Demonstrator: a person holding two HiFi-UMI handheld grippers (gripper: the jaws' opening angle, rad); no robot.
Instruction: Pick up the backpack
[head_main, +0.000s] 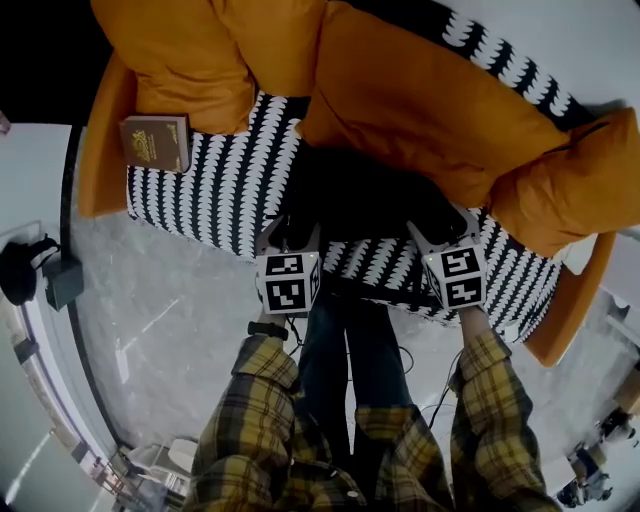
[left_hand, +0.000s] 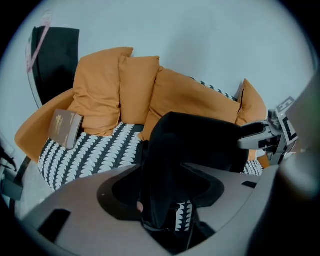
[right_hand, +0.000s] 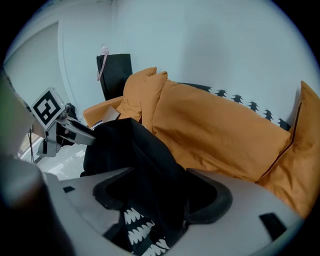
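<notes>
Backpack (head_main: 365, 205) fabric between spread left claw (left_hand: 162, 192), right claw (right_hand: 160, 197)

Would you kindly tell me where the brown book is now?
In the head view the brown book leans at the left end of the patterned seat, against an orange cushion, left of the black backpack.
</notes>
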